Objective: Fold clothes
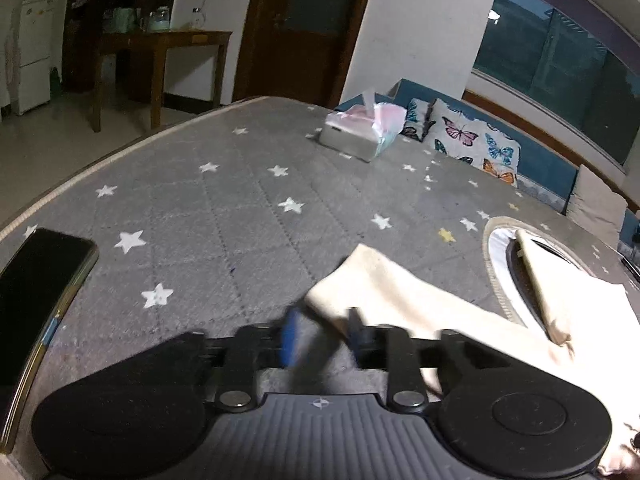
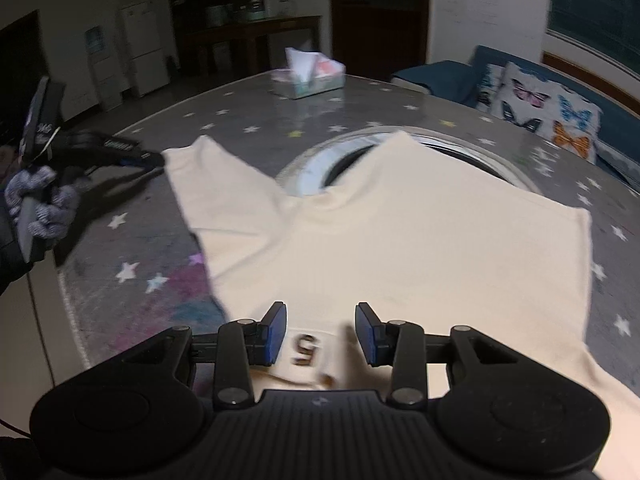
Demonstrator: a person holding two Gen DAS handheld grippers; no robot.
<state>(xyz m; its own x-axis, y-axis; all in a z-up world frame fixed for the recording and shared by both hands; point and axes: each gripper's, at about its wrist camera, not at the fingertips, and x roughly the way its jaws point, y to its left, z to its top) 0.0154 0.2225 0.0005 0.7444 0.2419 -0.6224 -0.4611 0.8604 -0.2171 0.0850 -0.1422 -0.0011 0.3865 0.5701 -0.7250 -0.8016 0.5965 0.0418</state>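
Grey star-printed cloth (image 2: pixel 132 248) covers the table, with a round opening (image 2: pixel 348 160) near its middle. A cream shirt (image 2: pixel 400 240) lies spread flat on it, the upper edge partly over that opening and one sleeve (image 2: pixel 208 184) stretched out to the left.

The right gripper (image 2: pixel 320 332) hovers low over the shirt's near edge, its blue pads (image 2: pixel 276 332) set wide apart with nothing between them; a dark printed mark (image 2: pixel 306 348) on the fabric shows in the gap.

The left gripper (image 1: pixel 322 336) is at the sleeve's end. In its own view the sleeve (image 1: pixel 384 292) reaches toward the gap between the fingers, which stand moderately apart, but motion blur hides whether they touch the fabric. From the right wrist view, the same gripper (image 2: pixel 156 158) points at the sleeve tip, held by a gloved hand (image 2: pixel 40 204).

A tissue box (image 2: pixel 308 76) sits at the table's far side. Butterfly cushions (image 2: pixel 548 116) rest on a blue sofa (image 2: pixel 440 72) beyond. A phone (image 1: pixel 36 296) is mounted at the left gripper's side.
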